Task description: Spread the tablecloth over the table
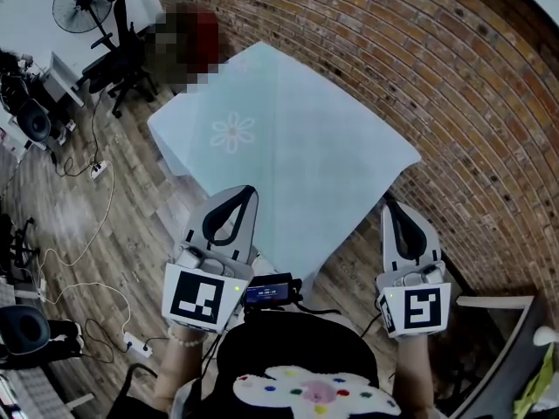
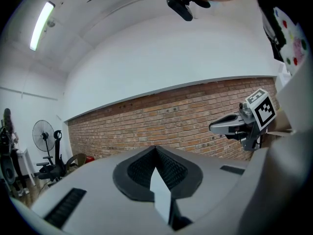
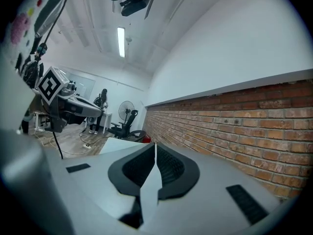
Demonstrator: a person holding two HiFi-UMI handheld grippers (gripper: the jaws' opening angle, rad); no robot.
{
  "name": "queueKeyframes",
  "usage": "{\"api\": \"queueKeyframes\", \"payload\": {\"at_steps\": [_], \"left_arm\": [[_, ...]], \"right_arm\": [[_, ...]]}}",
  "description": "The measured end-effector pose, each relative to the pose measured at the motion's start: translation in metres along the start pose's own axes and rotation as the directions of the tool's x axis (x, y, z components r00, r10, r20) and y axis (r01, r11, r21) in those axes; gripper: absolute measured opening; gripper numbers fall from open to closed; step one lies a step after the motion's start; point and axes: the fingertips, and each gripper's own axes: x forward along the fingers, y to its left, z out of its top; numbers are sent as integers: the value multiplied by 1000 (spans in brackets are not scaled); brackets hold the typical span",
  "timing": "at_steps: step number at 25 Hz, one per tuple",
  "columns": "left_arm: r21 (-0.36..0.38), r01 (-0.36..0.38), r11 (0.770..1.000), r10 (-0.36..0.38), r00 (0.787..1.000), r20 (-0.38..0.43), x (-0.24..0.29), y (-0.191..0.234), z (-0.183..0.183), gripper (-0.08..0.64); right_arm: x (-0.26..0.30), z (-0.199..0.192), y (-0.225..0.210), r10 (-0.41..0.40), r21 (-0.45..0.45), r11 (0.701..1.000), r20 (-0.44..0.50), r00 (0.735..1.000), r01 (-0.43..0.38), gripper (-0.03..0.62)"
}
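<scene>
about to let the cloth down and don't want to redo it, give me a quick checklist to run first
1. Left gripper clamped on the tablecloth: ok.
2. Right gripper clamped on the tablecloth: ok.
3. Spread part lies smooth, no big folds: ok.
4. Near edge laid down: not ok, both grippers hold it.
5. Cloth centred on the table: cannot tell, the cloth hides the table.

A fan (image 1: 86, 4) stands beside an office chair (image 1: 122, 64) (power strip (image 1: 98, 170) lies nearby).

tablecloth (image 1: 288, 147): one
grippers: two, left gripper (image 1: 250, 191) and right gripper (image 1: 387, 202)
fan (image 1: 83, 3): one, toward 10 o'clock
office chair (image 1: 118, 64): one
</scene>
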Motion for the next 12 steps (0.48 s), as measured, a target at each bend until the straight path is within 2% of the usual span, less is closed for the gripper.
{"api": "queueKeyframes", "payload": {"at_steps": [5,8,12], "left_arm": [[-24,11,1000,-11,1000,-1,2,-1,-2,14],[-56,18,998,-18,1000,4,4,-2,-3,14],[-53,23,998,-23,1000,5,7,-4,-5,14]], "right_arm": [[0,-2,0,7,39,999,5,1000,-7,38],[1,-2,0,6,24,1000,5,1000,-6,38],[2,-5,2,13,-1,1000,-7,1000,-13,38]]}}
